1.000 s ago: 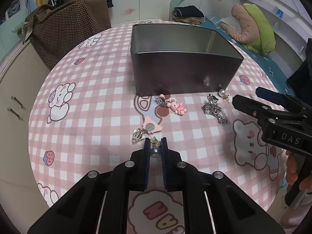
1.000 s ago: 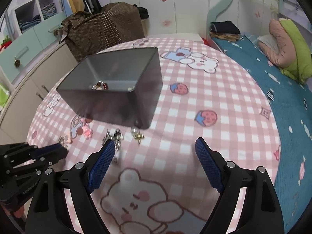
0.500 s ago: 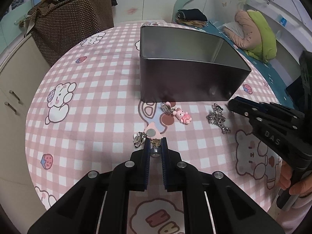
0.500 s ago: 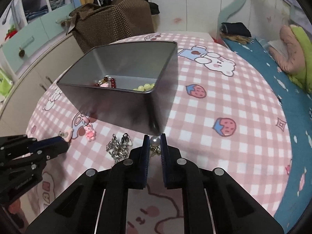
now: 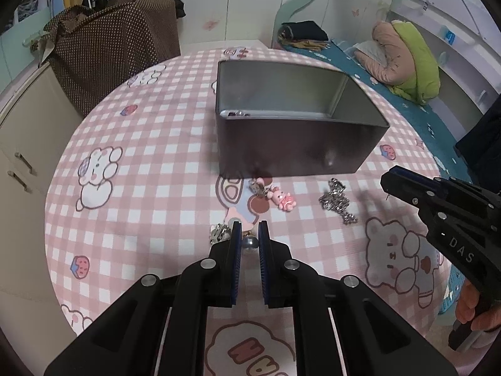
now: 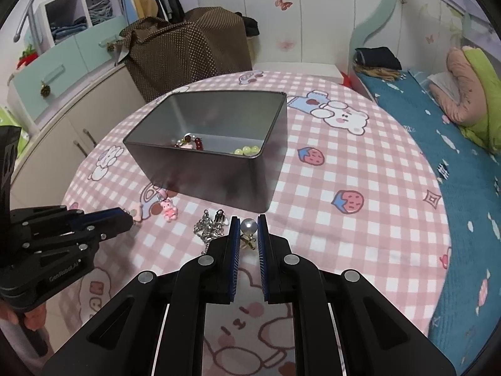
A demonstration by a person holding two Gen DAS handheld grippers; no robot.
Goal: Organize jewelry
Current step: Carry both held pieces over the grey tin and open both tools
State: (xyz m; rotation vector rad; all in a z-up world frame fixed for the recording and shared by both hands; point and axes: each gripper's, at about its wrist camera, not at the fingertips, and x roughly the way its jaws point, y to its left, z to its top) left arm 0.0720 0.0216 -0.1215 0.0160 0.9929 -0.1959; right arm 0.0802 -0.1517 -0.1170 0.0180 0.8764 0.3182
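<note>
both wrist views look down close along their fingers, from opposite sides, sharing the tin box (image 5: 300, 131) (image 6: 216, 153).

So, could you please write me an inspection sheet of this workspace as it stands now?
Surface: round table under a pink checked cartoon cloth.
Job's things: metal tin holding beads; pink bunny charm, silver chain and small clip on the cloth in front of the tin.
Clutter: nothing seen.
Grippers: left tongs shut on a grey pearl earring; right tongs shut on a white pearl earring.
Cables: nothing seen.
Surroundings: brown dotted bag, cabinets, bed with a blue cover.
</note>
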